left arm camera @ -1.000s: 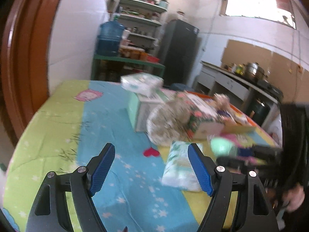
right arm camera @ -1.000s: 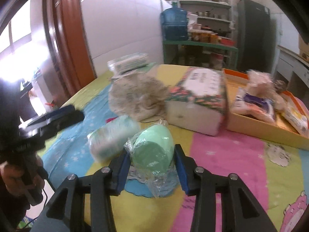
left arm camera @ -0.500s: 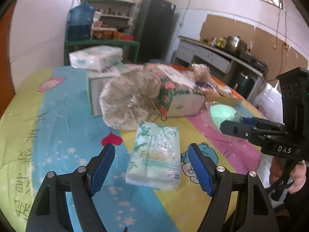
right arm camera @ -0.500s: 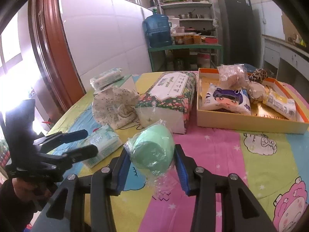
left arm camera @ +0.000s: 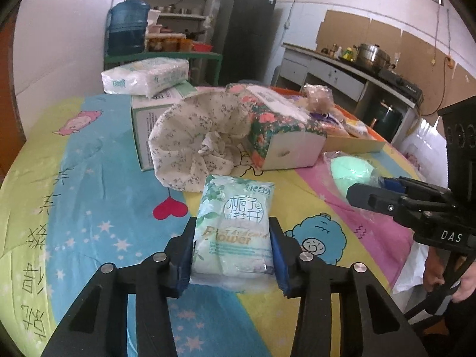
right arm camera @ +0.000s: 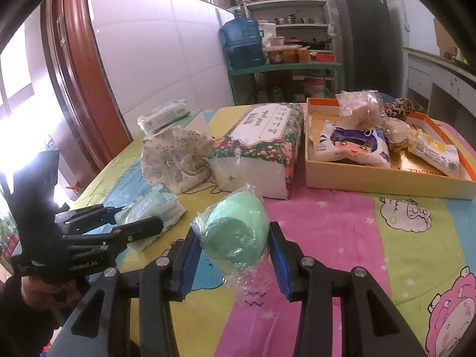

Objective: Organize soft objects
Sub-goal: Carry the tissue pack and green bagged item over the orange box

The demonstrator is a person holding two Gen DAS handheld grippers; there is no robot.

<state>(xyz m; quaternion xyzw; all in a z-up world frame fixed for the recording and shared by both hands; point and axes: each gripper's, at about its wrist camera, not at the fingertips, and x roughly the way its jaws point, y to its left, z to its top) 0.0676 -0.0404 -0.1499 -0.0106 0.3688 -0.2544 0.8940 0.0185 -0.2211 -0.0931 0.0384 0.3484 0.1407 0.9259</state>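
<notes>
A pale green tissue pack (left arm camera: 235,208) lies on the cartoon bedsheet (left arm camera: 89,208). My left gripper (left arm camera: 232,229) is closing on it, and both blue pads touch its long sides. The same pack (right arm camera: 154,205) and left gripper (right arm camera: 134,218) show at the left of the right wrist view. My right gripper (right arm camera: 233,233) is shut on a mint-green soft lump in clear plastic wrap (right arm camera: 238,217), held just above the sheet. In the left wrist view that lump (left arm camera: 351,169) and the right gripper (left arm camera: 366,192) are at the right.
A crumpled floral cloth (left arm camera: 193,136) leans on a floral tissue box (right arm camera: 258,136). Behind them a white-green carton (left arm camera: 142,125) bears another tissue pack (left arm camera: 145,76). An orange tray (right arm camera: 357,183) at the back right holds several soft packets. A person's hand (left arm camera: 464,285) grips the right handle.
The left gripper moved forward and down over the tissue pack and its jaws closed from wide apart onto the pack's sides. The right gripper kept its hold on the green lump.
</notes>
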